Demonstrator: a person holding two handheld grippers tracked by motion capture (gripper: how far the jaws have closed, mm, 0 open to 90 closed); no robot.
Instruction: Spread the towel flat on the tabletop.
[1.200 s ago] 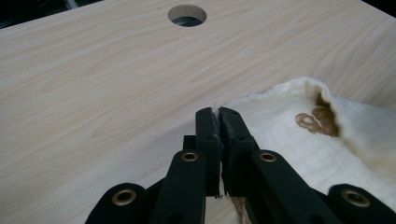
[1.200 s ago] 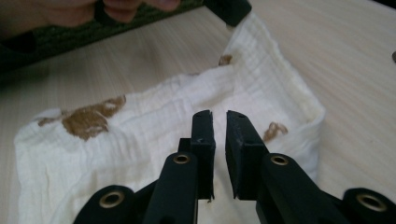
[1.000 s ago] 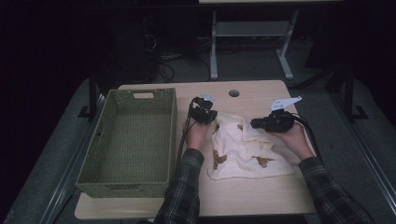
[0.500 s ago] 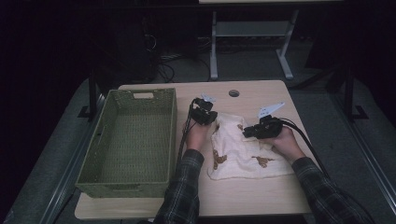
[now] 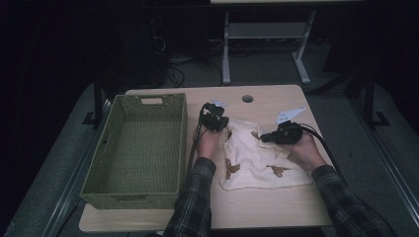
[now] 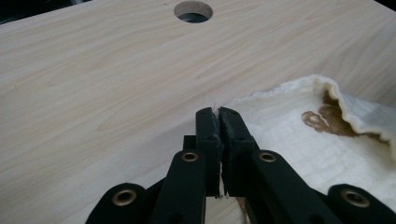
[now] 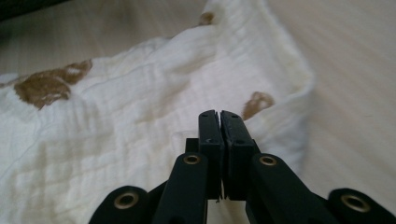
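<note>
Cloth (image 5: 262, 158): soft, light, limp muslin-type weave. It will drape and sag from wherever you lift it, and it will not slide far on the wood. Not fragile. Best holds, by my reading, are the hemmed corners and edges, where the doubled fabric gives your fingers something to bite.

Position: lies on the desk (image 5: 276, 207) right of centre, just beside the green woven basket (image 5: 143, 148), apart from it. Far edge rumpled and folded over; near edge flatter.

Look: cream-white, crinkled texture, scattered brown bear-like prints, rolled hem.

Left gripper (image 6: 217, 116): fingers pressed together, pinching the cloth's far left corner; a few threads show between the tips.

Right gripper (image 7: 218, 119): its fingers have just been closing and are now pressed together over a raised fold near the far right edge; whether fabric sits between them you cannot tell.
</note>
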